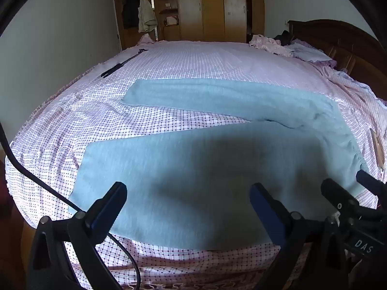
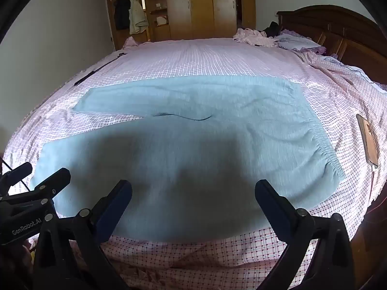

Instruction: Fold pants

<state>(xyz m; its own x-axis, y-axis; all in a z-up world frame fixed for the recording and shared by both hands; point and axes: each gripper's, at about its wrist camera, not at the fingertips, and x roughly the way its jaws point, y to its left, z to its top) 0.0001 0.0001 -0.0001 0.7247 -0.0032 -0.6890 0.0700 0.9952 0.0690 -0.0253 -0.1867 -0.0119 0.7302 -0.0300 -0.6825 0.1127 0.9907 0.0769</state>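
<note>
I see the light blue pants (image 2: 183, 149) spread flat on the checked bedsheet (image 1: 188, 62), legs splayed toward the left edge and waistband toward the right, near a phone-like slab (image 2: 367, 142), though blur obscures it. Left gripper (image 1: 188, 205) and right gripper (image 2: 193, 200) both hover over the near leg, fingers wide apart, holding nothing.

Black claws (image 1: 188, 205) (blue pads (image 2: 116, 207))
</note>
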